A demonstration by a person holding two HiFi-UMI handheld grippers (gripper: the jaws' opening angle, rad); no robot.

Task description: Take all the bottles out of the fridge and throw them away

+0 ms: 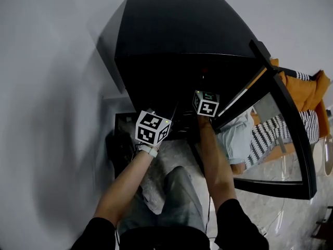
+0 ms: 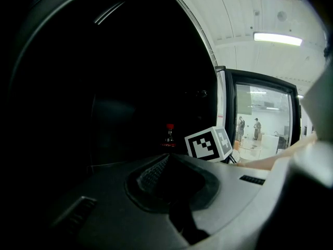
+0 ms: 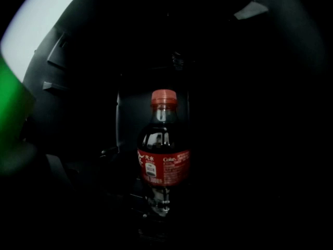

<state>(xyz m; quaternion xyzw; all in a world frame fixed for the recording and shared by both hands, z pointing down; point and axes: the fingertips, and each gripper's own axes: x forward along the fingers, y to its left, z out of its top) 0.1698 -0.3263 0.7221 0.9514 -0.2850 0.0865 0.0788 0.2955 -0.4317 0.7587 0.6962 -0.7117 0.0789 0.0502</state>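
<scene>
Bottle is standing upright inside the dark fridge, dead ahead of the right gripper, red cap up, long axis vertical, label facing that gripper. It is sitting centred on the gripper's line but somewhat beyond it. The right gripper view is too dark to show the jaws, so I cannot tell whether they are parted or together, nor whether the bottle is already between them. The left gripper is hanging at the fridge mouth with its jaws pressed together on nothing. From it the bottle is lying ahead and deeper in, just left of the right gripper's marker cube. So the right gripper is looking the nearer and the better lined up. The coming move is likely calling for a straight push forward with jaws wide enough to pass either side of the body. The door is standing wide open off to the right of the right gripper, clear of the reach. Nothing is showing between gripper and bottle, though shelf edges may be hiding in the dark. A green blur is crowding the right gripper view's left edge, and I cannot tell what it is. No bin is showing in any view.
</scene>
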